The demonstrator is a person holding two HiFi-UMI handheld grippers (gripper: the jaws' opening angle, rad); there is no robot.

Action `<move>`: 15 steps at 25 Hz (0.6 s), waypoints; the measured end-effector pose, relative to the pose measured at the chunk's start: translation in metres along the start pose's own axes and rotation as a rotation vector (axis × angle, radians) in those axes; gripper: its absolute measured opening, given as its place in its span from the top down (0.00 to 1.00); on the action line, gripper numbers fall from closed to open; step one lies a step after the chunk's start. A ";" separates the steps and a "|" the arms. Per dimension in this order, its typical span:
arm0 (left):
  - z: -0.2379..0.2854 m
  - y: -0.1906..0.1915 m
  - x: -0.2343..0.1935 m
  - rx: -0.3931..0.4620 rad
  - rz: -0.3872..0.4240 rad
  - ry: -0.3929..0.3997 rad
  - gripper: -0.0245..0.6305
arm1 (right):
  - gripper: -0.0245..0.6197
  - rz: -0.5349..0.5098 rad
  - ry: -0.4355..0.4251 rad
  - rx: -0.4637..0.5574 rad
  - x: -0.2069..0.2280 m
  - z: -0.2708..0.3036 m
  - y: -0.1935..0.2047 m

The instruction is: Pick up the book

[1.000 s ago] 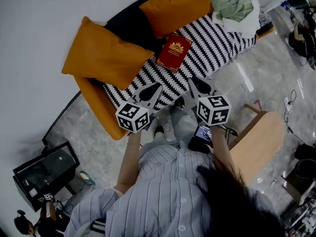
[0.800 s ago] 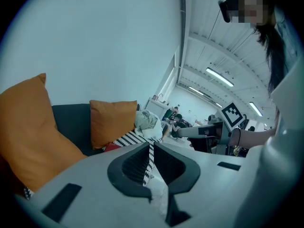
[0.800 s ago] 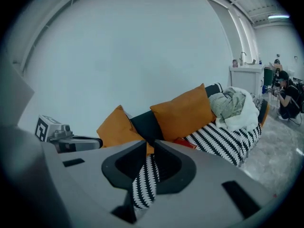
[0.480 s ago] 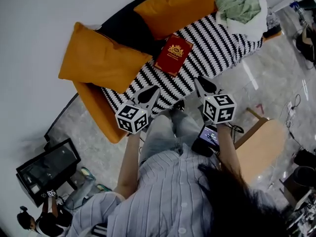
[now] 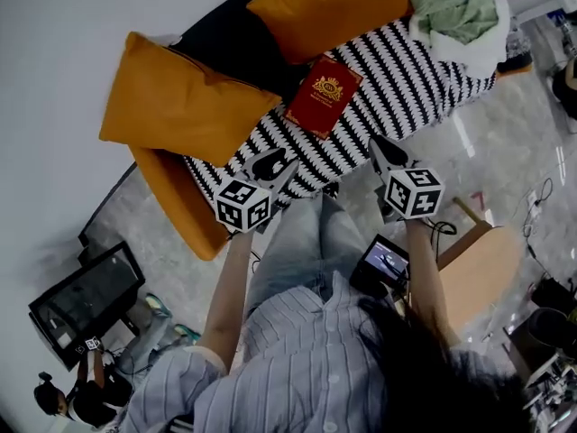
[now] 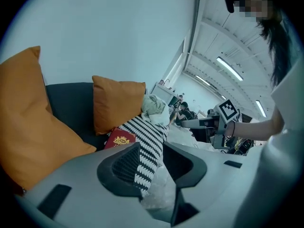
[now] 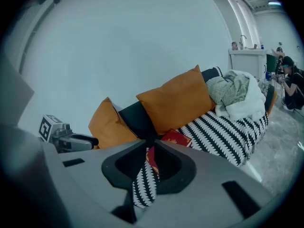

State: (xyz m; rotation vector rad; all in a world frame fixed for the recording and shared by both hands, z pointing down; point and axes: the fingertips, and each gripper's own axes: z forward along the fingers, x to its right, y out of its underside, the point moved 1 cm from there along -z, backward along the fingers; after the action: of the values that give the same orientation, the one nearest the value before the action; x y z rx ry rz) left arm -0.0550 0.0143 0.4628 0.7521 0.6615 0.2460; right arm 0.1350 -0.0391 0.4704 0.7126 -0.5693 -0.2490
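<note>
Head view: left gripper (image 5: 278,163), jaws opening on nothing, should widen fully before straddling the near edge of the book (image 5: 325,96); right gripper (image 5: 384,146) pressed together.

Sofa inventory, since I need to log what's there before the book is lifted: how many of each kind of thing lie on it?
Orange cushions: 2
Red book: 1
Striped cover: 1
Heap of cloth: 1
Total: 5

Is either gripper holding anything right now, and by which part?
Nothing is held. On the left gripper the jaws are opening with nothing between them; the right gripper is shut empty; the book lies untouched on the sofa.
</note>
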 end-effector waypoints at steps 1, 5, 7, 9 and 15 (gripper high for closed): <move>0.005 0.002 -0.009 -0.007 -0.006 -0.003 0.75 | 0.87 -0.006 0.005 -0.008 0.005 0.007 0.001; 0.032 0.008 -0.043 -0.043 -0.018 -0.011 0.72 | 0.87 -0.015 0.014 -0.026 0.027 0.034 0.001; 0.046 0.011 -0.060 -0.063 -0.021 -0.012 0.70 | 0.87 -0.024 0.016 -0.034 0.037 0.050 0.001; 0.060 0.016 -0.076 -0.083 -0.028 -0.008 0.69 | 0.87 -0.028 0.018 -0.042 0.046 0.068 0.001; 0.096 0.033 -0.112 -0.144 -0.051 0.004 0.67 | 0.87 0.032 0.017 -0.077 0.075 0.117 0.010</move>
State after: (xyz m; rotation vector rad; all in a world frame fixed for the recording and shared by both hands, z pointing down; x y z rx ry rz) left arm -0.0794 -0.0637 0.5896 0.5966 0.6587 0.2455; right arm 0.1298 -0.1260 0.5791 0.6305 -0.5514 -0.2333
